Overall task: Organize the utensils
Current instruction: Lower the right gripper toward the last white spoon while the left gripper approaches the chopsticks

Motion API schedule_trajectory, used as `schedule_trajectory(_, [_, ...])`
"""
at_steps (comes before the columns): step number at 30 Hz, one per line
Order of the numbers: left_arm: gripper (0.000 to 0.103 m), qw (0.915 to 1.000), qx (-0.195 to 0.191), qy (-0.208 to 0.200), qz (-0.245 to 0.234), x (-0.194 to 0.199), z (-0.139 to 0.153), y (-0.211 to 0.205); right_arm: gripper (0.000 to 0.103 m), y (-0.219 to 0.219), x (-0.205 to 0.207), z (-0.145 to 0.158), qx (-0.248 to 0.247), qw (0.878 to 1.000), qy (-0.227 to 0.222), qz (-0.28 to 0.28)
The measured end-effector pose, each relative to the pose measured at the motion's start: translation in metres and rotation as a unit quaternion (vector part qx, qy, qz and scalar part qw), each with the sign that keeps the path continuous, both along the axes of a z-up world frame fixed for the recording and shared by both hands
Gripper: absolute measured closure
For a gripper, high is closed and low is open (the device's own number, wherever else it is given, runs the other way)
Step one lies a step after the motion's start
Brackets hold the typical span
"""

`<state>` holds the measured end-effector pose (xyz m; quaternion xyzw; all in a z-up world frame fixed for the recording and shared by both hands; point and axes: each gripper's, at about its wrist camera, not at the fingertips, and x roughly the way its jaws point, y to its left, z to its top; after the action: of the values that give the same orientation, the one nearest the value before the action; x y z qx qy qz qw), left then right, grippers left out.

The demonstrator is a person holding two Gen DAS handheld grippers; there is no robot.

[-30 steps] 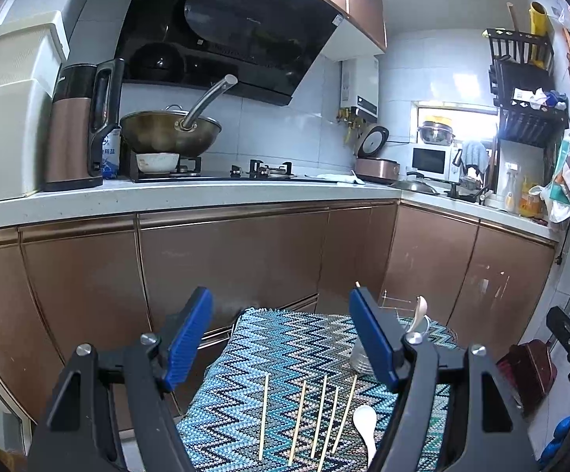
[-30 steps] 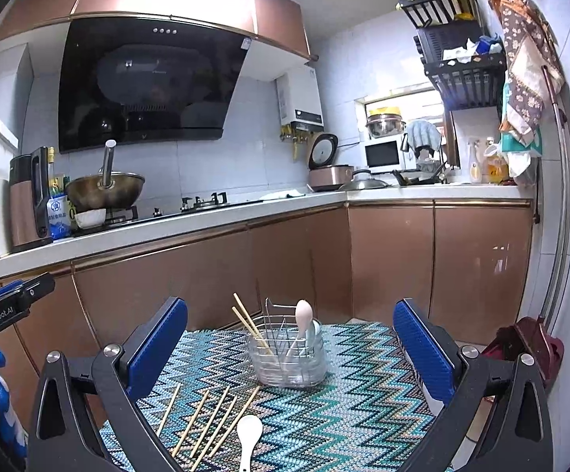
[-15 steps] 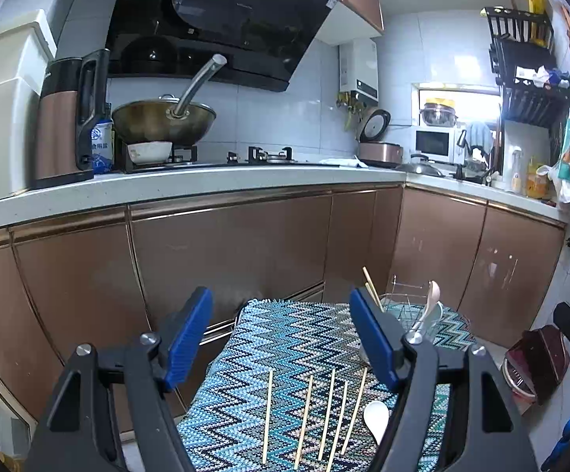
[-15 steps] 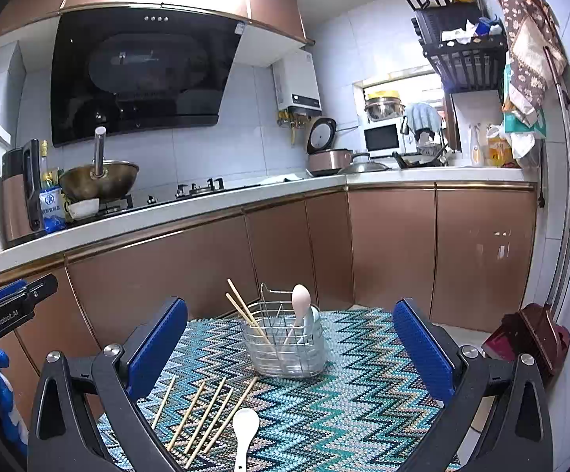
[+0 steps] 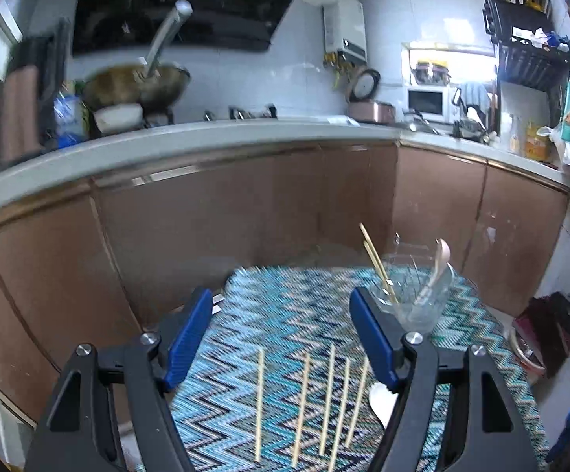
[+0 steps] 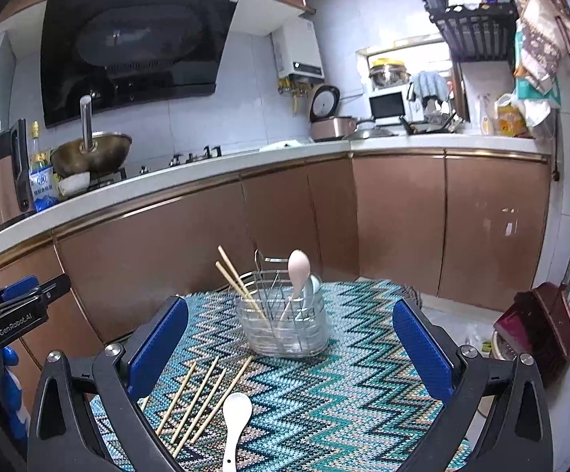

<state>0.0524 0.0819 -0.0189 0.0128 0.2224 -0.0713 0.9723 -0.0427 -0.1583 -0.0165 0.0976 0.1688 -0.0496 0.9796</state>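
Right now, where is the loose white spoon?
In the right wrist view the white spoon lies flat on the zigzag mat, low and left of centre, just right of the loose chopsticks and nearer the camera than the utensil holder.

Wok (image 6: 92, 153) on stove, rice cooker (image 6: 334, 126), microwave (image 6: 389, 107) on counter

A home kitchen: range hood (image 6: 135, 47), wok (image 6: 92, 153), microwave (image 6: 387, 106), brown cabinets (image 6: 285, 212).

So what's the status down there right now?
Left gripper open, right gripper open, both empty. Loose chopsticks and white spoon lie on mat; holder has two chopsticks, a spoon. Nothing in the way.
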Motion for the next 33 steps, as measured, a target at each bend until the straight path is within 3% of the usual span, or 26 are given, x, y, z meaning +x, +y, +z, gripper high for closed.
schedule_trajectory(4, [0.032, 0.9977, -0.025, 0.052, -0.036, 0.026, -0.015, 0.006, 0.012, -0.002, 0.019, -0.015, 0.013, 0.999, 0.027, 0.032])
schedule_trajectory(6, [0.033, 0.9915, -0.053, 0.095, -0.072, 0.043, -0.024, 0.008, 0.019, -0.004, 0.030, -0.025, 0.025, 0.998, 0.046, 0.044])
schedule_trajectory(11, [0.037, 0.9603, -0.102, 0.210, -0.153, 0.084, -0.060, -0.005, 0.038, -0.009, 0.056, -0.058, 0.062, 0.989, 0.096, 0.089])
schedule_trajectory(15, [0.056, 0.9308, -0.118, 0.294, -0.182, 0.113, -0.096, -0.026, 0.055, -0.011, 0.078, -0.087, 0.102, 0.976, 0.139, 0.135])
schedule_trajectory(22, [0.071, 0.9087, -0.065, 0.356, -0.208, 0.147, -0.135, -0.070, 0.072, 0.000, 0.114, -0.140, 0.144, 0.942, 0.212, 0.215])
schedule_trajectory(26, [0.077, 0.9006, -0.034, 0.383, -0.204, 0.167, -0.151, -0.082, 0.074, 0.011, 0.132, -0.156, 0.145, 0.927, 0.239, 0.249])
schedule_trajectory(33, [0.087, 0.8863, -0.021, 0.424, -0.184, 0.190, -0.183, -0.086, 0.075, 0.027, 0.163, -0.181, 0.134, 0.904, 0.285, 0.289])
